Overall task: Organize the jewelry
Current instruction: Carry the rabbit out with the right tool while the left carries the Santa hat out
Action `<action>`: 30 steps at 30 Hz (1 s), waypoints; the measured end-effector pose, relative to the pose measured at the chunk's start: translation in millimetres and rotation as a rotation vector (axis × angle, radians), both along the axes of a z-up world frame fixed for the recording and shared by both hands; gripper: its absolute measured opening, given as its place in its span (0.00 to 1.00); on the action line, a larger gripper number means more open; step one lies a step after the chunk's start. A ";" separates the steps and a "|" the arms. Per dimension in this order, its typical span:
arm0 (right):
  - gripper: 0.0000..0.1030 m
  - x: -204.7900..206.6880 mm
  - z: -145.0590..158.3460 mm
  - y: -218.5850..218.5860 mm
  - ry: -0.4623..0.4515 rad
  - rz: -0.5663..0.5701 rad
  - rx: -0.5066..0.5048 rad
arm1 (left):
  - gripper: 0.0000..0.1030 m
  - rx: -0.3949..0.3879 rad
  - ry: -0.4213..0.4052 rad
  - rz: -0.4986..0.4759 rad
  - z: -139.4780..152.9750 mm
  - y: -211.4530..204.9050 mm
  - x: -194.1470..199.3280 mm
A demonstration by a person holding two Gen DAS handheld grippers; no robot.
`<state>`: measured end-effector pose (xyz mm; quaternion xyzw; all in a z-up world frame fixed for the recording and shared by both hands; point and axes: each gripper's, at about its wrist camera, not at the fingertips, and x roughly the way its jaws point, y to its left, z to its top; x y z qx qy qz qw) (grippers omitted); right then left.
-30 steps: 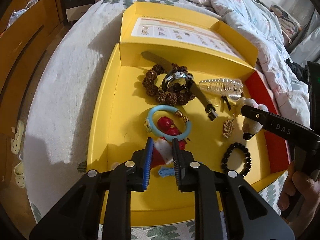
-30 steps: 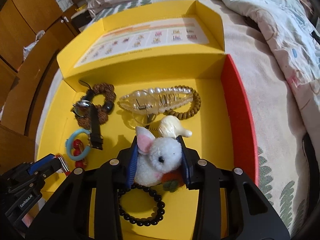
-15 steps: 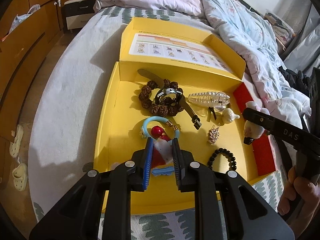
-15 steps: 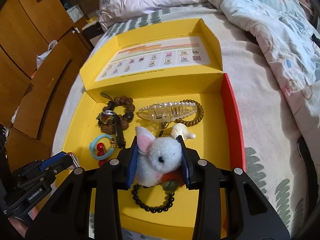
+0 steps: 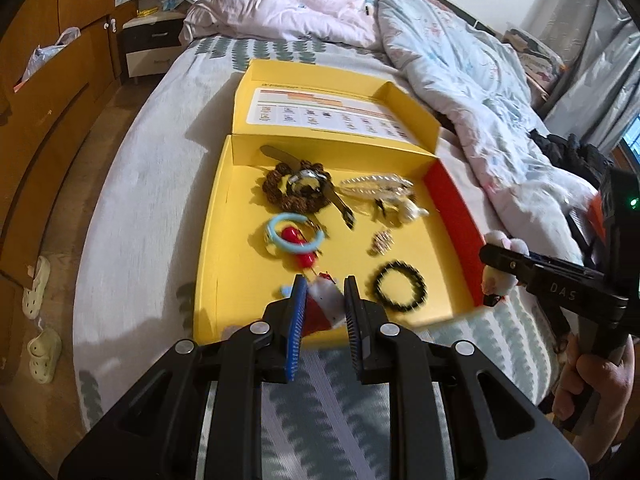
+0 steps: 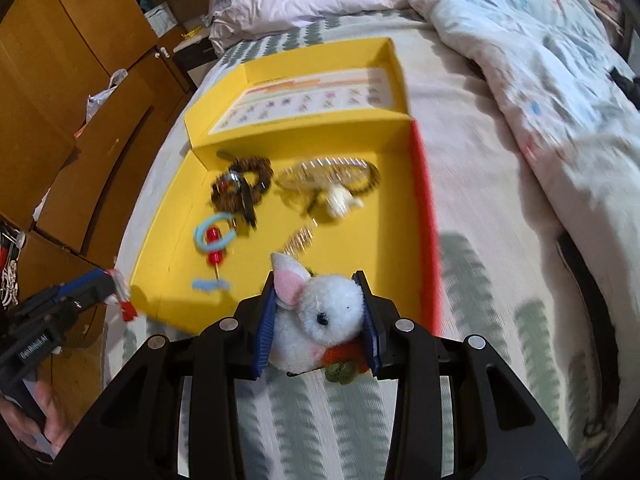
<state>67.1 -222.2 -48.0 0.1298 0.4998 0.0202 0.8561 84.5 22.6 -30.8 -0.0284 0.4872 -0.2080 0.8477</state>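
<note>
Left gripper [image 5: 323,303]: clenched on red-and-white charm [image 5: 322,309], lifted back to lower centre, off yellow box [image 5: 224,280]. Right gripper [image 6: 318,312]: grasping plush rabbit [image 6: 320,316], likewise withdrawn. Both items removed; remaining jewelry awaits sorting.

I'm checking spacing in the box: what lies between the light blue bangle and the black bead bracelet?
In the left wrist view, only bare yellow box floor separates the light blue bangle from the black bead bracelet; the small gold clip sits just beyond that line.
</note>
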 end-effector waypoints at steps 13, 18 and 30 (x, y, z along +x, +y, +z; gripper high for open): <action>0.36 -92.9 -45.1 -58.6 0.129 -0.128 -0.051 | 0.19 0.129 0.065 0.060 -55.0 26.8 -61.0; 0.36 -95.2 -68.1 -70.7 0.185 -0.160 -0.056 | 0.19 0.169 0.079 0.087 -71.0 39.4 -65.1; 0.42 -86.1 -84.6 -81.0 0.224 -0.181 -0.091 | 0.20 0.199 0.137 0.097 -102.5 41.1 -51.1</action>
